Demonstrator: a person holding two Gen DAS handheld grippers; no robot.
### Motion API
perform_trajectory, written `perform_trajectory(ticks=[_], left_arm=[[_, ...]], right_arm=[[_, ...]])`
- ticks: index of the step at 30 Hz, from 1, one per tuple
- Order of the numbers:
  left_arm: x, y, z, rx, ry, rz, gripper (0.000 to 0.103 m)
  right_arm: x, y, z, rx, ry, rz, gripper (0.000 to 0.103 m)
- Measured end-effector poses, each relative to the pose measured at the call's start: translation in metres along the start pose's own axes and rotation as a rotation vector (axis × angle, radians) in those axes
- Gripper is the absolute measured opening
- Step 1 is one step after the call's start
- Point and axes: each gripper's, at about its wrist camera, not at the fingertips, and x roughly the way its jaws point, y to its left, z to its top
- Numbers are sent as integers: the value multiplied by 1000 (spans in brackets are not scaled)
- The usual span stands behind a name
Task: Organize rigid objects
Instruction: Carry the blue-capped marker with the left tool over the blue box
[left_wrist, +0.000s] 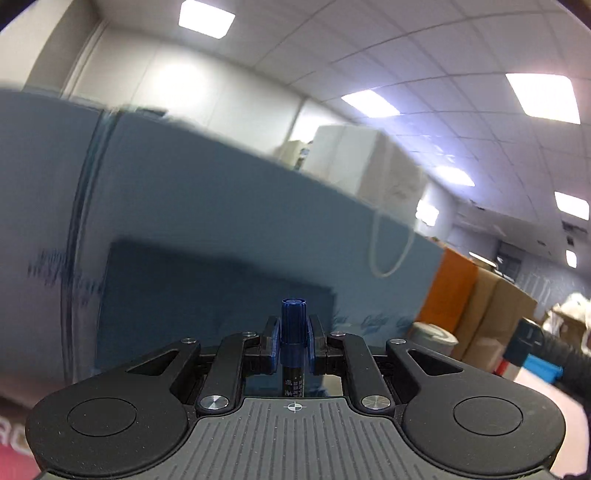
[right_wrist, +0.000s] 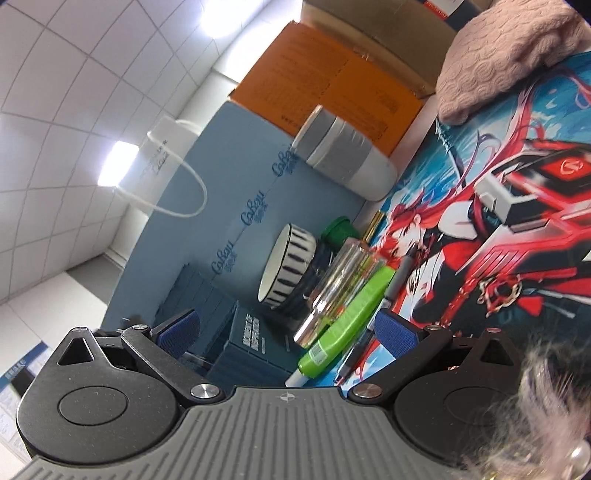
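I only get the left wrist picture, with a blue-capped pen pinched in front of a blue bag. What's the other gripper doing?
Observer: The right gripper is open and holds nothing.
Operator: What's in front of it?
Observer: A green cutter lies there, with a shiny glass bottle resting on it.
Operator: Any dishes around?
Observer: A striped bowl sits behind the bottle, by the blue bag.
Operator: What's under it all?
Observer: A red-and-blue cartoon mat covers the desk.
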Motion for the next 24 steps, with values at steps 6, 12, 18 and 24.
perform_trajectory(ticks=[6, 12, 18, 24], left_arm=[[22, 1, -23, -63, 0, 81, 13], [24, 0, -34, -58, 38, 133, 13], [16, 11, -35, -83, 78, 166, 16], [0, 23, -45, -88, 56, 205, 18]], right_arm=[[6, -3, -4, -1, 20, -21, 102], [7, -4, -5, -8, 25, -27, 102], [6, -3, -7, -16, 26, -34, 102], [7, -2, -8, -24, 19, -52, 102]])
